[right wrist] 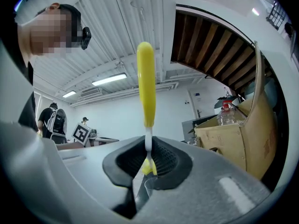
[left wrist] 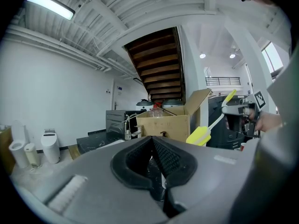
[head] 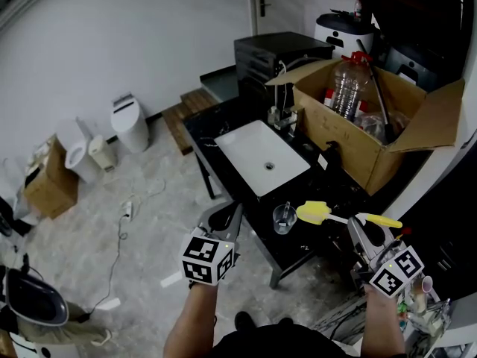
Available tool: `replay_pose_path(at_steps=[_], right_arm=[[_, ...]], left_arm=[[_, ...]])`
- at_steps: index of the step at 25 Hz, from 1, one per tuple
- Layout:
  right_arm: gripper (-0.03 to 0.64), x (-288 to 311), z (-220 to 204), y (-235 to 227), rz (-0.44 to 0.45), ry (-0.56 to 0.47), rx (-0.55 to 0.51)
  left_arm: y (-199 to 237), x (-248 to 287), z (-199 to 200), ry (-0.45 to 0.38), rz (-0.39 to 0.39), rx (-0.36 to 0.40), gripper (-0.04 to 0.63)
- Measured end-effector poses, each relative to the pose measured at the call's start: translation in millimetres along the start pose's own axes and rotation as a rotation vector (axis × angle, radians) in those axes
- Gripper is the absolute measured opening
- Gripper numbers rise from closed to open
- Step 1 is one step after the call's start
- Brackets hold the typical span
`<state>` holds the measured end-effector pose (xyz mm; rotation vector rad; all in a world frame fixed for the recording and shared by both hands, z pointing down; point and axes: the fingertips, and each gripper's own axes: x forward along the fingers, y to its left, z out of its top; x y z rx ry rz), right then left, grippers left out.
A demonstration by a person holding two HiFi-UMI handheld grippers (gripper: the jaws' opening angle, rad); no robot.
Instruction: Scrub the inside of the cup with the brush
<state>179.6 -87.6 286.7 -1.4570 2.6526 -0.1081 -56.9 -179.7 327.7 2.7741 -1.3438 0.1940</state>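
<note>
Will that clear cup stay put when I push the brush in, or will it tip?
The cup looks small and clear, so probably light and apt to slide or tip under the brush. It stands free near the counter edge, the shut left gripper apart from it, so nothing braces it. If glass, a fall could break it.

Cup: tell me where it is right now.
Head view, right of centre: the cup stands on the black counter, in front of the white sink, beside the brush head.
</note>
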Motion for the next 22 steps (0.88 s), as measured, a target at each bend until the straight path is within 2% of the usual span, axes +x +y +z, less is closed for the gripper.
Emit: replay_pose_path(at_steps=[22], right_arm=[[0.034, -1.4, -0.4, -2.7, 0.028, 0.001, 0.001]], left_arm=[[-12.6, 5.6, -0.8, 0.023, -0.008, 0.004, 0.02]])
